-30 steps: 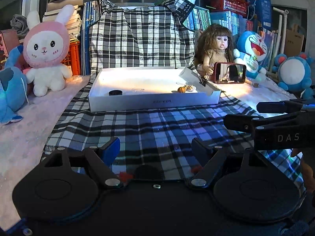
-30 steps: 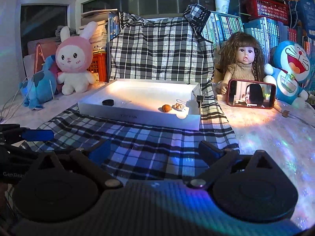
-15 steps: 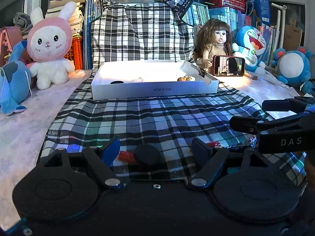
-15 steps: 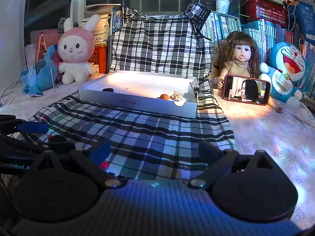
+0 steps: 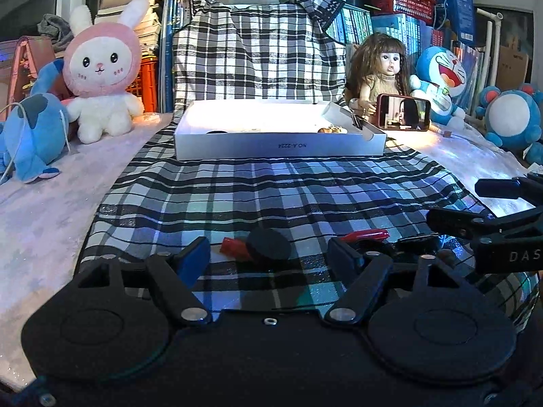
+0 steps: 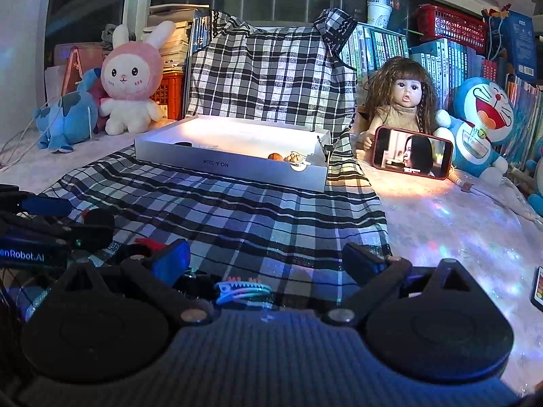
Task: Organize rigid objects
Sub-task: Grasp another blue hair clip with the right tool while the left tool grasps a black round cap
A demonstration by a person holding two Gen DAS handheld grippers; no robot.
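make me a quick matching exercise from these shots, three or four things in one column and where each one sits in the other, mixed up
Things:
1. black round disc
2. toothed hair clip
3. phone
4. bunny plush

Places:
A. propped against the doll
B. left of the white box
C. between the left gripper fingers
D. between the right gripper fingers

Pairs: 1-C, 2-D, 3-A, 4-B

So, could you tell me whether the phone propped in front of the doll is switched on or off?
On. The phone stands on its long edge against the doll, and its screen is lit with a video image.
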